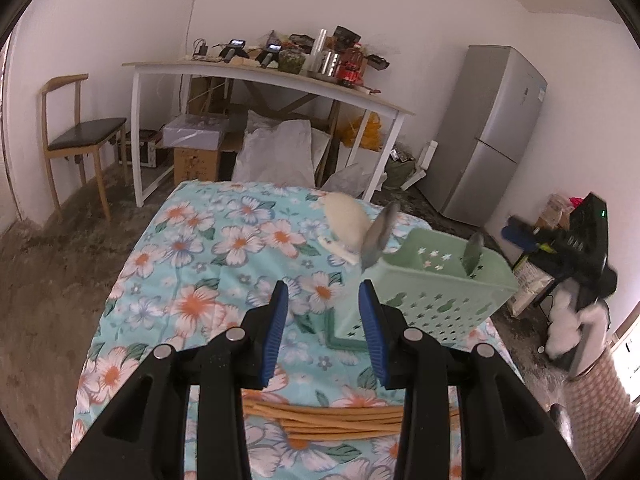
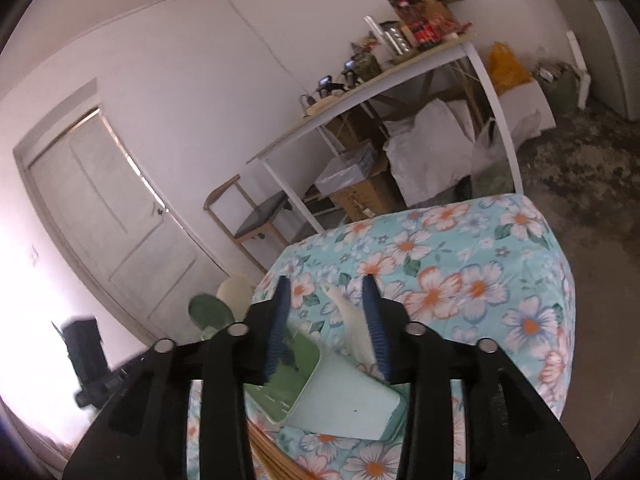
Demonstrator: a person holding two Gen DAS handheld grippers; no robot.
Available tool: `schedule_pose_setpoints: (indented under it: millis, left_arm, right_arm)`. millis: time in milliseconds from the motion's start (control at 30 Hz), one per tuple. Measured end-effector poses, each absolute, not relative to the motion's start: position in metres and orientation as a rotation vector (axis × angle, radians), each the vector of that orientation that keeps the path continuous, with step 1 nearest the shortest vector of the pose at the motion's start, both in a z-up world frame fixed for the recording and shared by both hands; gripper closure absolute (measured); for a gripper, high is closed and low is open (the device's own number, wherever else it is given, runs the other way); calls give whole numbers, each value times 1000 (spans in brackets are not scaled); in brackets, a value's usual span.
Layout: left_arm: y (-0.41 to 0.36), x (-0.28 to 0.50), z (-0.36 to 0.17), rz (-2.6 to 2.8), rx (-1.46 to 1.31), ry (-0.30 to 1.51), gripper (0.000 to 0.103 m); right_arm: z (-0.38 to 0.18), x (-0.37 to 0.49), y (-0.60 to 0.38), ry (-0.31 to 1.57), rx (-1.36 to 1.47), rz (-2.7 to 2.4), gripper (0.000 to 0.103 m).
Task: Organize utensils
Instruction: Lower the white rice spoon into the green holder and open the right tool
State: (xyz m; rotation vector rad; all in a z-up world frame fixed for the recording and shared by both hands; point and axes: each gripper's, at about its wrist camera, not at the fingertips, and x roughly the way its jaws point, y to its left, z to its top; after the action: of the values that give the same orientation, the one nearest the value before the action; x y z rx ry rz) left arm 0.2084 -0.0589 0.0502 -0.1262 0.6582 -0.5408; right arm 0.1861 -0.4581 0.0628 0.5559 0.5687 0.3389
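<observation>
A pale green perforated utensil holder (image 1: 440, 300) stands on the flowered cloth (image 1: 224, 264). A white spoon (image 1: 346, 220), a blurred grey spoon (image 1: 378, 236) and a green spoon (image 1: 474, 254) stick up from it. My left gripper (image 1: 322, 292) is open just left of the holder's near corner, nothing between its pads. A bundle of chopsticks (image 1: 340, 420) lies under it. In the right wrist view my right gripper (image 2: 324, 284) is open above the holder (image 2: 344, 408). A white handle (image 2: 354, 320) rises between its fingers, close to the right pad. A green spoon (image 2: 210, 310) and a cream spoon (image 2: 236, 288) show left.
The cloth-covered surface drops off at its far edge (image 1: 240, 188). Beyond stand a white table (image 1: 256, 72) loaded with clutter, a wooden chair (image 1: 80, 136), boxes and bags, and a grey fridge (image 1: 488, 132). A door (image 2: 108, 208) is at the left of the right wrist view.
</observation>
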Motion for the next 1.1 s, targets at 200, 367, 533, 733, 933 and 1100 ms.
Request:
schedule_pose_setpoints:
  millis: [200,367,533,733,933,1100]
  left_arm:
    - [-38,216,35,-525,-144,678,66]
    - [-29,229,19,-514,-147,706,64]
    - [-29,244,-2,-491,-123,757,64]
    - [-29,256,-19,-477,-101,802,64]
    - [-36,266,-31,-484,-81,831,64]
    - [-44,274,-37,-490,-67,846,64]
  right_arm:
    - [52,227,-489,794,712,356,46]
    - [-4,269,-508,1055,931,360,46]
    - [-50,284,-507,1155,1065,410,46]
    - [-89,282,-501,1254,1166,433,46]
    - [-103,301,-490,1283,1170,487,46]
    - [-111,325,-481,1313,1154,554,48]
